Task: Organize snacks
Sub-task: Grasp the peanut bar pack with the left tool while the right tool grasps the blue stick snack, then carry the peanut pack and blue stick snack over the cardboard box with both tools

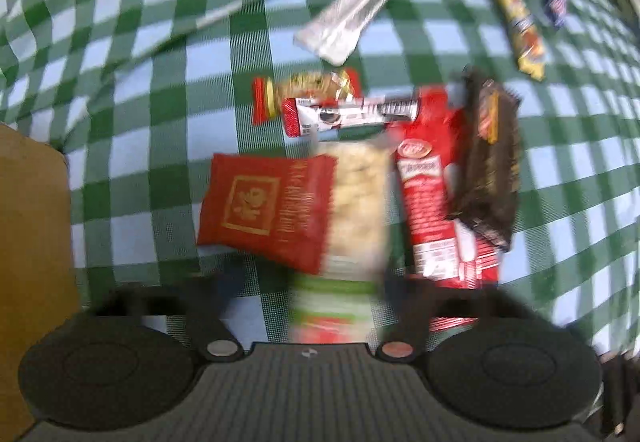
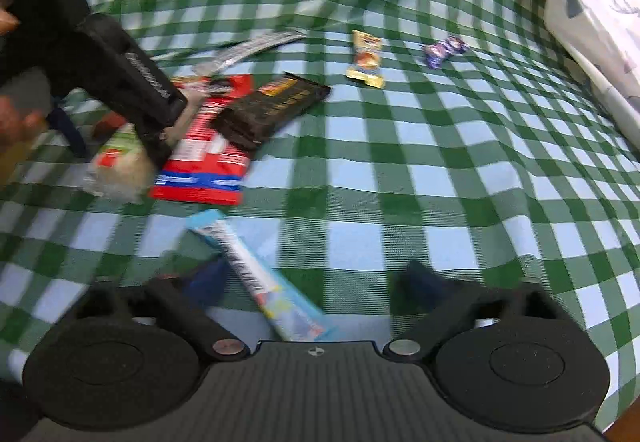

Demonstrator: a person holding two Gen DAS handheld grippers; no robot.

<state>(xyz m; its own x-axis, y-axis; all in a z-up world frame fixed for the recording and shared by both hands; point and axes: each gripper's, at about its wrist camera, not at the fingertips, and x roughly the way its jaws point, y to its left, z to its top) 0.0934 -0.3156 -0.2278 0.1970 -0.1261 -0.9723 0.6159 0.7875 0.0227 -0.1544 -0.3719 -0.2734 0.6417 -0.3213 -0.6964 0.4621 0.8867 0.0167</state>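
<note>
Checked tablecloth point(image 2: 400, 170): left gripper point(image 1: 308, 282) straddles pale snack bag point(image 1: 356, 202), right gripper point(image 2: 312, 282) straddles blue bar point(image 2: 260, 278); grip on either cannot be told

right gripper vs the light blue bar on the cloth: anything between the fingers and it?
Nothing visible. The light blue bar lies alone on the checked cloth, already between the right gripper fingers, nearer the left-hand one; the pads do not press it. The snack pile and the left gripper sit further off.

Snack packets point(image 1: 352, 198) on checked cloth point(image 2: 440, 170)
</note>
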